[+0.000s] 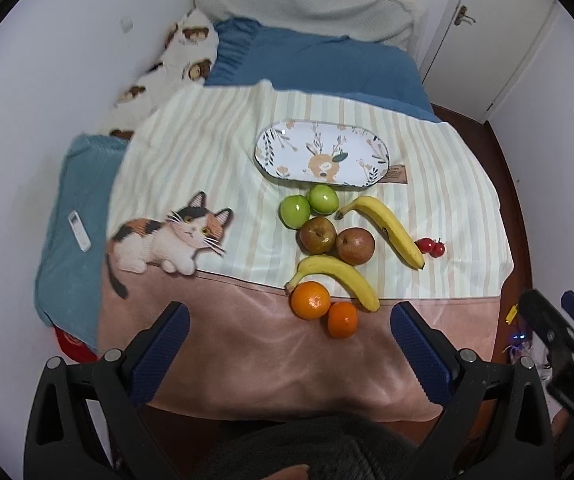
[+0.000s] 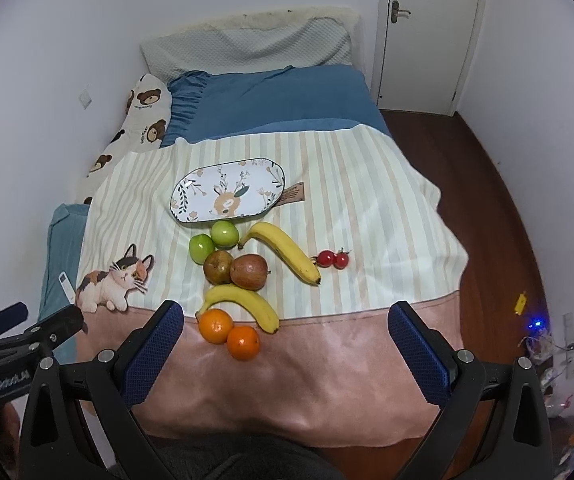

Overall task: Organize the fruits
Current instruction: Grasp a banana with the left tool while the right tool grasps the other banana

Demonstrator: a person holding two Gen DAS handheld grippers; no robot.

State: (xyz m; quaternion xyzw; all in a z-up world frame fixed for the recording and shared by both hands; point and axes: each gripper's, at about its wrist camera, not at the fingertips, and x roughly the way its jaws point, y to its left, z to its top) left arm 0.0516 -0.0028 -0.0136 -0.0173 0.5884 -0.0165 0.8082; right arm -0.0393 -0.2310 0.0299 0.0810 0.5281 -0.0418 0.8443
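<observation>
Both tongs, left [image 1: 289, 354] and right [image 2: 285, 354], are held wide apart, empty; fruit's piled on the bed just before the tray [image 2: 227, 195]; the nearest orange [image 2: 243, 343] is best grabbed first, squeezed gently.

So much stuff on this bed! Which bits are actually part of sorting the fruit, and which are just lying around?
Part of the job:
green apples
brown pears
bananas
oranges
red cherry tomatoes
deer-print tray, still empty

Just lying about:
white remote
bear-print pillow
cat blanket
</observation>
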